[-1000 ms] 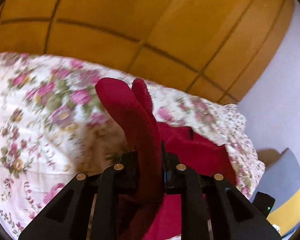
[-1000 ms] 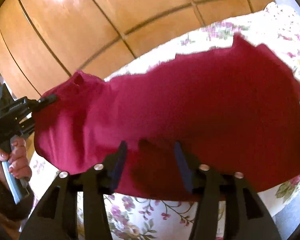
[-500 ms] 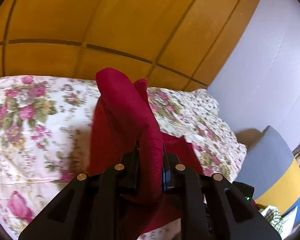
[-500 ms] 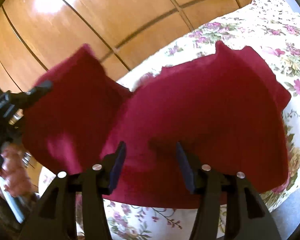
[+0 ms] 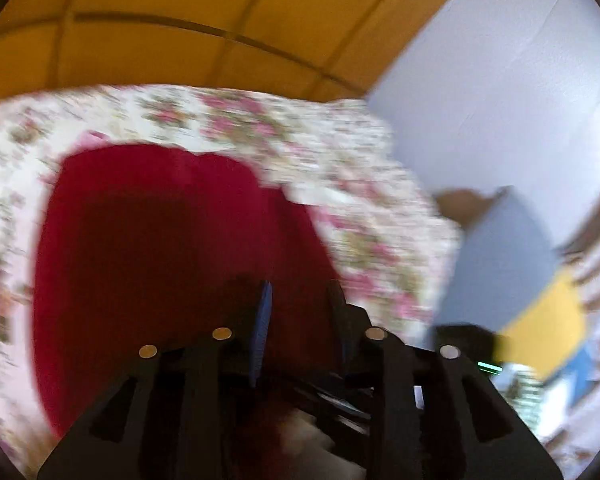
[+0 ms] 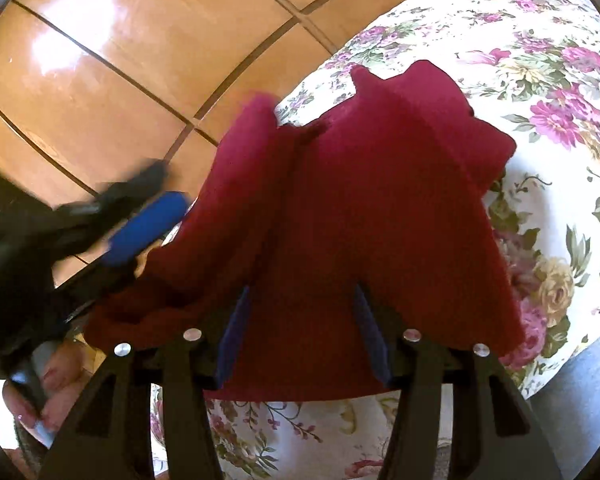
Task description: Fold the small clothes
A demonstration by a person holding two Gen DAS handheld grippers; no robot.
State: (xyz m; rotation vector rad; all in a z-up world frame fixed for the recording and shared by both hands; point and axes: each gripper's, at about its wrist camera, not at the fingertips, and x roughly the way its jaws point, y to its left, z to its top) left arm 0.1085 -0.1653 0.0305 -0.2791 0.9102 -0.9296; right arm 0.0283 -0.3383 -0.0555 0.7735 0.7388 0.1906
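A dark red garment (image 6: 340,208) lies on the floral bedspread (image 6: 548,80), its left part folded over onto the rest. In the left wrist view the garment (image 5: 172,240) lies flat below my left gripper (image 5: 300,300), which is open and empty above its near edge; this view is motion-blurred. My right gripper (image 6: 300,304) is open, jaws wide, just over the garment's near edge, holding nothing. The left gripper also shows in the right wrist view (image 6: 140,208), open, blue pad visible, at the garment's left side.
A wooden panelled headboard (image 6: 140,60) stands behind the bed. A white wall (image 5: 500,80) and a grey, yellow and blue object (image 5: 520,280) are beyond the bed's right edge. The person's hand (image 6: 40,392) holds the left gripper's handle.
My left gripper carried the garment's left part over onto the rest, then opened and let it go. My right gripper stayed open over the near edge.
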